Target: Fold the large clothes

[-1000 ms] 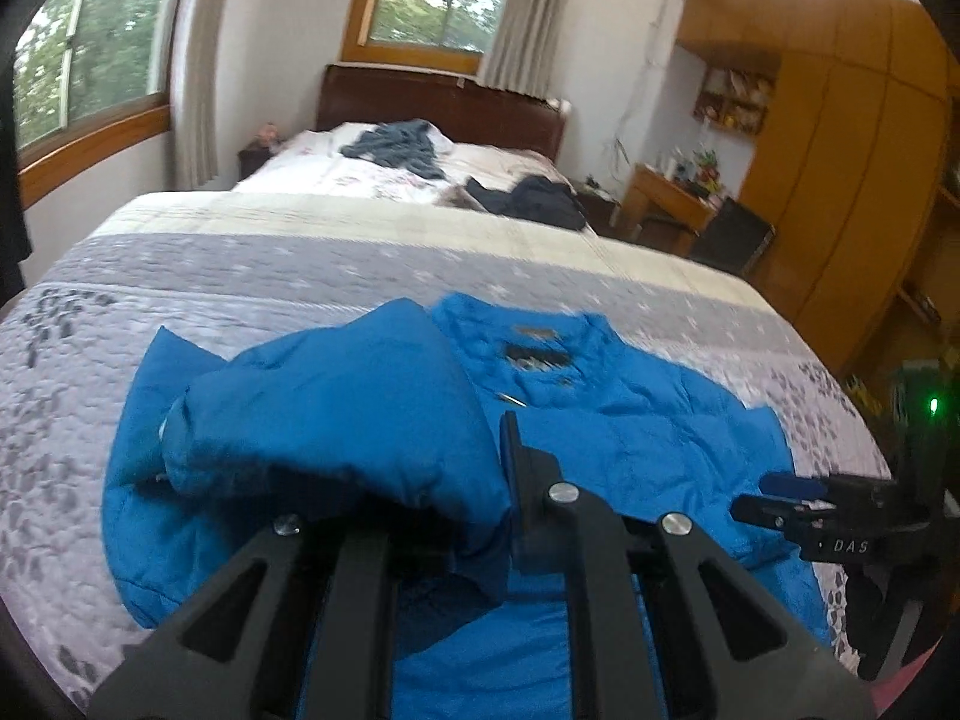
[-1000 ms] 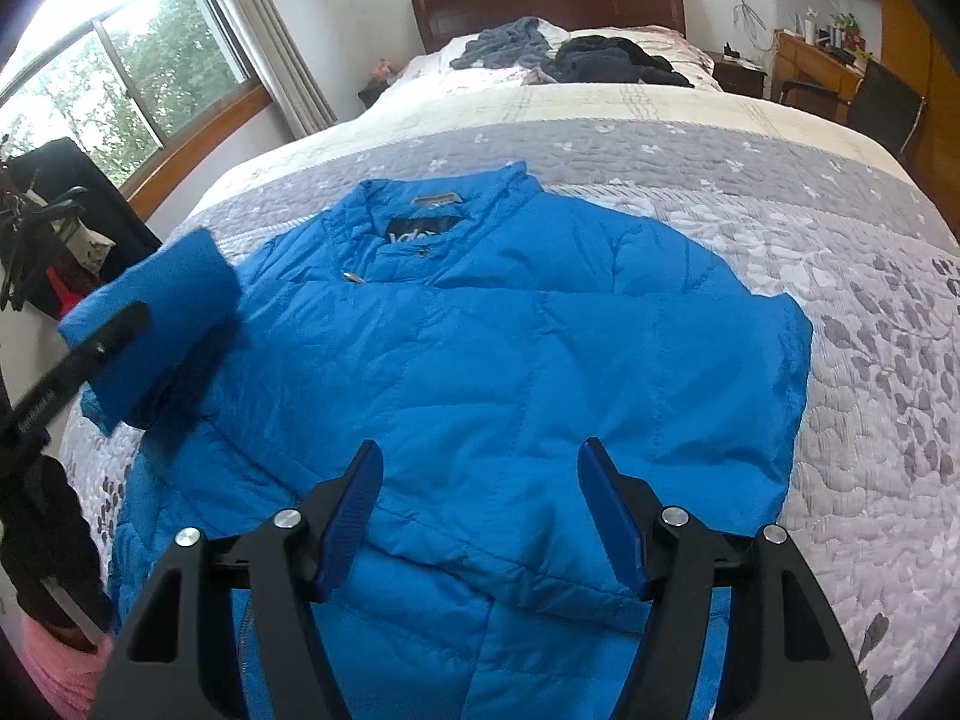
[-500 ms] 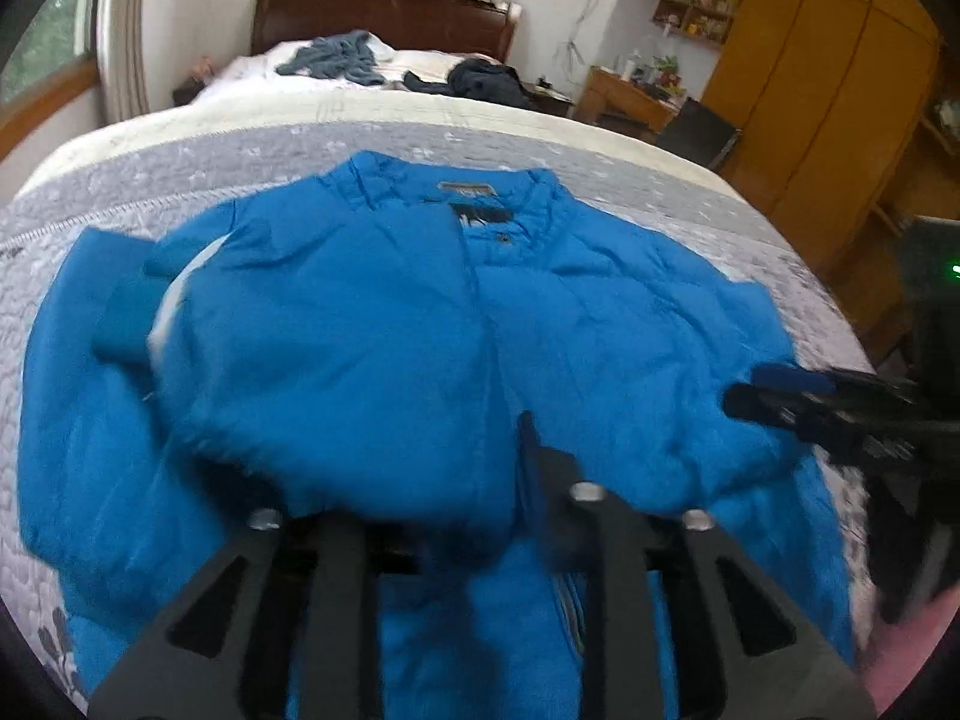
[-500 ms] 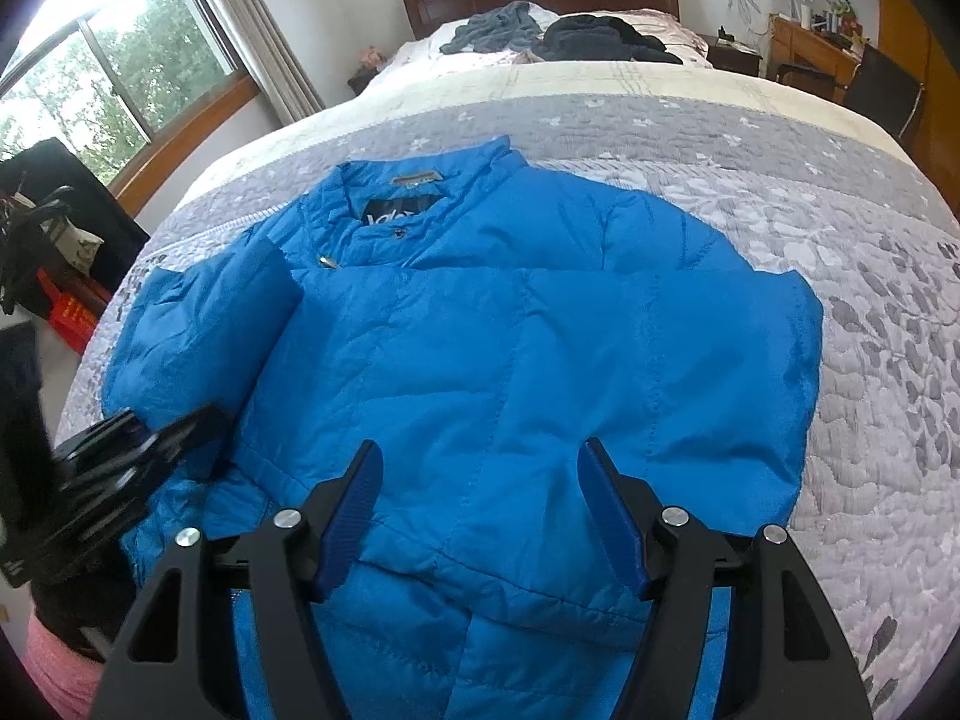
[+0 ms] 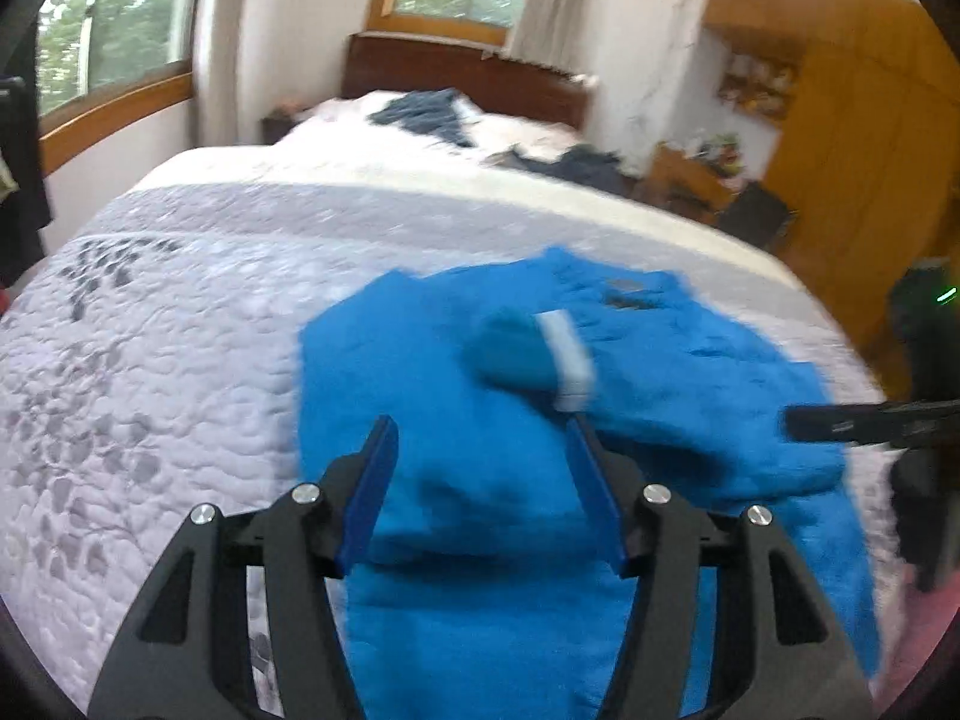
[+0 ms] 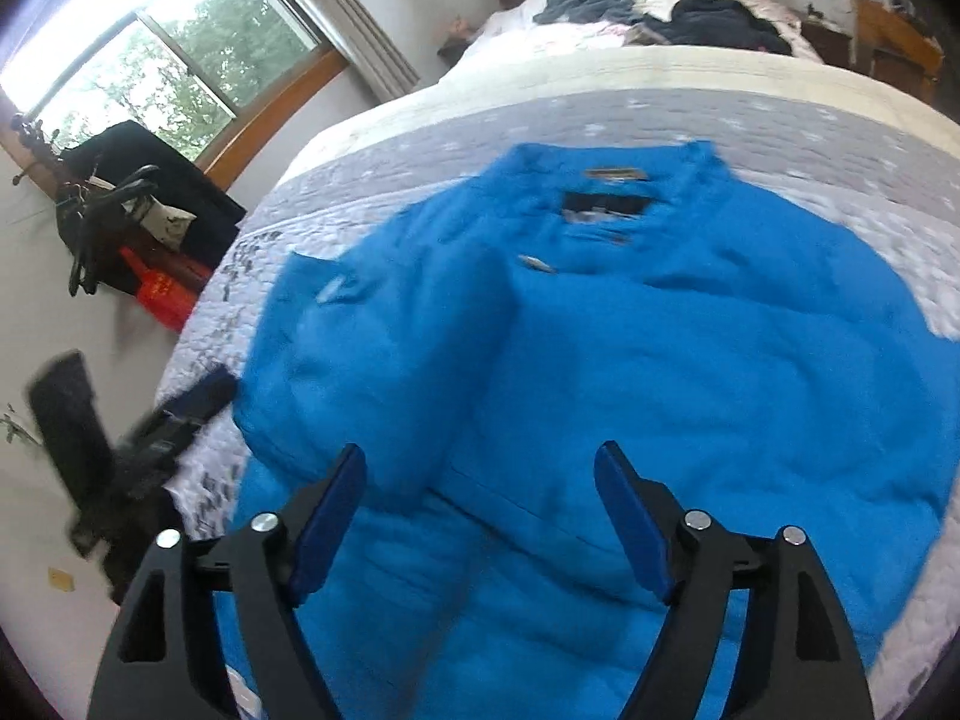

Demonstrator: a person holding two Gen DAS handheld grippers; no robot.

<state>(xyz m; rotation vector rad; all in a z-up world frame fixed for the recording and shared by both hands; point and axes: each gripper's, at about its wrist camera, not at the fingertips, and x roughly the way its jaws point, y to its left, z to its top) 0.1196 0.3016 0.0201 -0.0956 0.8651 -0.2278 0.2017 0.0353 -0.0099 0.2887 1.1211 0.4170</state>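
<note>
A bright blue padded jacket (image 6: 690,360) lies front up on the bed, collar toward the headboard. Its left sleeve (image 6: 384,348) is folded in over the chest, and the cuff (image 5: 528,351) with a white lining rests near the collar. My left gripper (image 5: 483,462) hovers open just above the folded sleeve with nothing between its fingers. My right gripper (image 6: 480,480) is open too, above the jacket's lower front. Each gripper shows in the other's view: the right gripper (image 5: 864,420) at the right edge, the left gripper (image 6: 174,414) at the bed's left side.
The grey and white quilt (image 5: 150,312) covers the bed around the jacket. Dark clothes (image 6: 726,21) lie heaped near the wooden headboard. A rack with dark bags (image 6: 120,210) stands by the window on the left. A wooden wardrobe (image 5: 864,138) is on the right.
My left gripper has let go of the sleeve, opened and drawn back to the left. The sleeve now rests folded across the jacket's chest. The right gripper stayed open.
</note>
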